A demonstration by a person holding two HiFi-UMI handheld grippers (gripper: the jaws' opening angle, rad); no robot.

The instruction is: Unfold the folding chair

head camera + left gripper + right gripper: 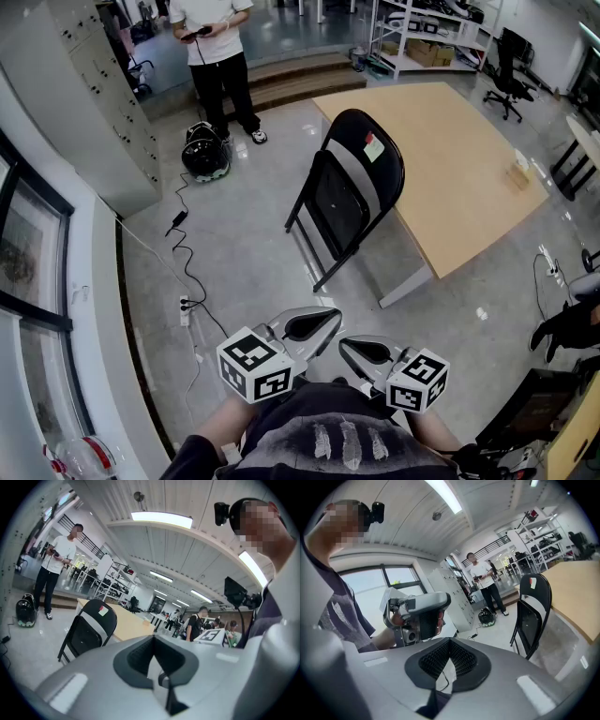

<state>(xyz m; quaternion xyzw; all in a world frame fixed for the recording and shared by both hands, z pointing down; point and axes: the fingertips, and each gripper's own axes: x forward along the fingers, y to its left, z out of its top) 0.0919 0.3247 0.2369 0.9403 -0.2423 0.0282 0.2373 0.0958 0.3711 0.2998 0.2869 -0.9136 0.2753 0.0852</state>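
Chair (352, 192), the only one and folded flat, is standing on the floor against the edge of the single table (469, 159), well apart from the two grippers. The left gripper (323, 321) and right gripper (356, 349) are hovering close to the person's body, jaws pressed together on nothing. By my judgement, pulling the seat with one gripper alone is risking the chair sliding on the smooth floor or tipping against the table, and closed jaws reaching it are likelier knocking the frame than grasping it.
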